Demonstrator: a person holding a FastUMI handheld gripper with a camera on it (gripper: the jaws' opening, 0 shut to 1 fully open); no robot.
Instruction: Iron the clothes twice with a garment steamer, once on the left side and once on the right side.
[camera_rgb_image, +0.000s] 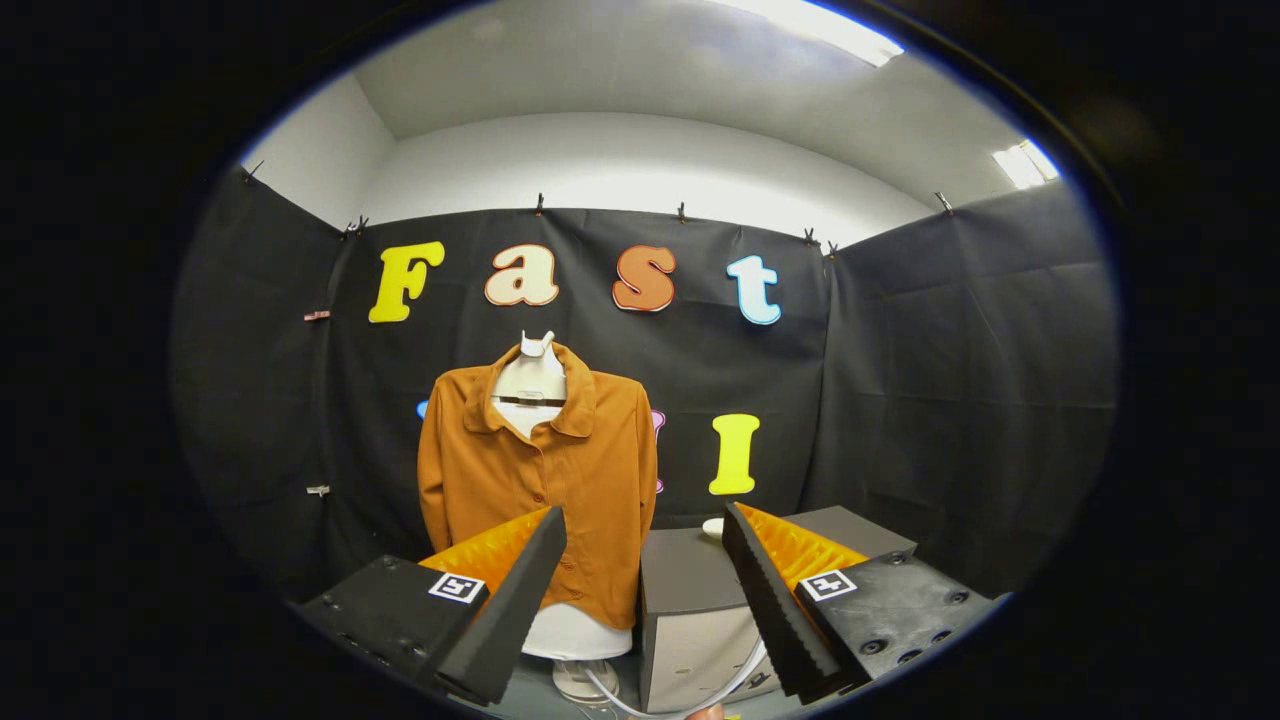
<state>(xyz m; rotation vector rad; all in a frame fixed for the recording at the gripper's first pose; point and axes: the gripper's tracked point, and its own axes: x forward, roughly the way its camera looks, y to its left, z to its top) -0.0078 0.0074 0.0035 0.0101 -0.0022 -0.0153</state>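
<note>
gripper view: orange shirt (540, 480) buttoned on a mannequin bust (533, 375) at 11 o'clock, hung flat for steaming. gripper (645, 520) fingers wide apart, holding nothing. grey box (690, 600) at 12 o'clock, white hose (640, 700) below.

We count one gripper (643, 525), its two fingers (520, 590) spread apart with nothing between them. Beyond the fingers hangs one orange shirt (540, 480), worn by one white mannequin torso (532, 375) on one round base (580, 680). Just ahead of the right finger we count one grey box (690, 600); on its top lies one small white object (713, 527), possibly part of the steamer. One white cord (640, 700) runs below, between the fingers.
</note>
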